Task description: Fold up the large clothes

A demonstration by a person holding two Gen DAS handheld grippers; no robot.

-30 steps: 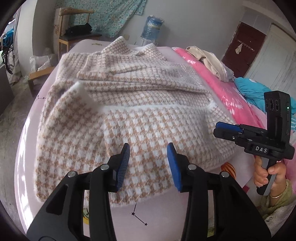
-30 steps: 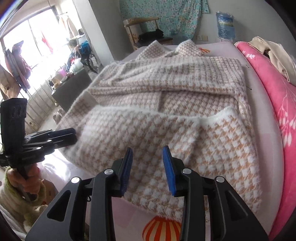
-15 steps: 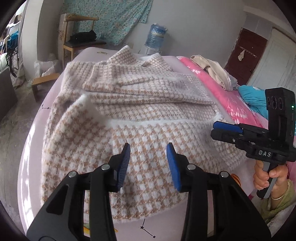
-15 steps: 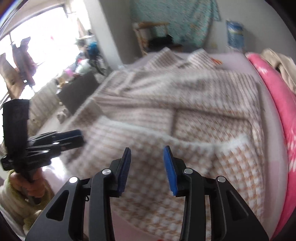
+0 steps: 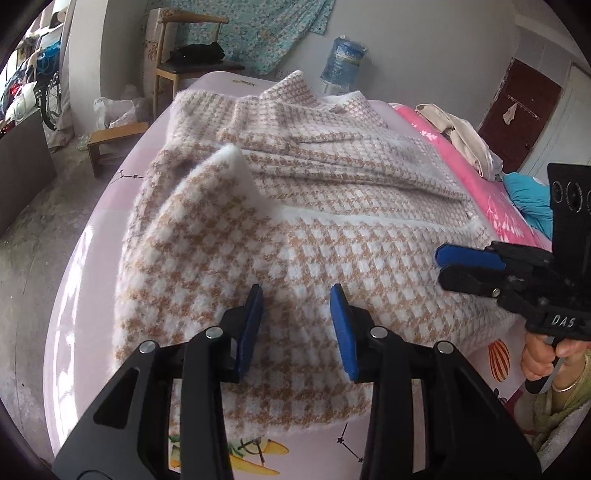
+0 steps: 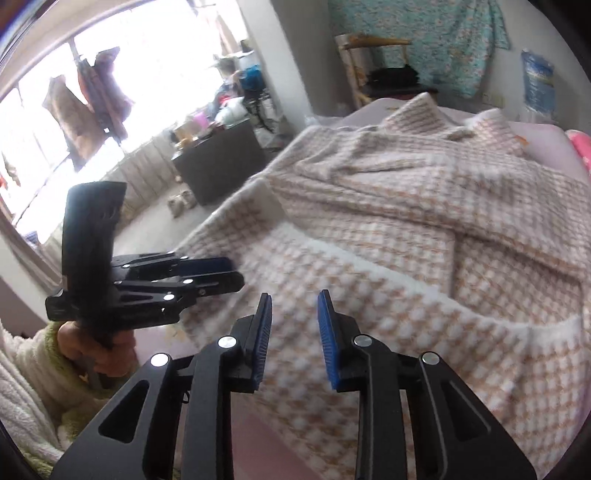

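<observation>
the houndstooth coat is lying partly folded on the pink-sheeted bed, its hem doubled back. you're holding your left gripper and right gripper above its near edge, both spread wide and gripping nothing.

The large garment carries a tan-and-white houndstooth check with fluffy white edging, spread on a pale lilac sheet printed with small cartoon motifs. Beside the garment lies a pink floral quilt, and beyond it hangs what seems a teal flowered cloth. Both grippers are black with blue pads.
</observation>
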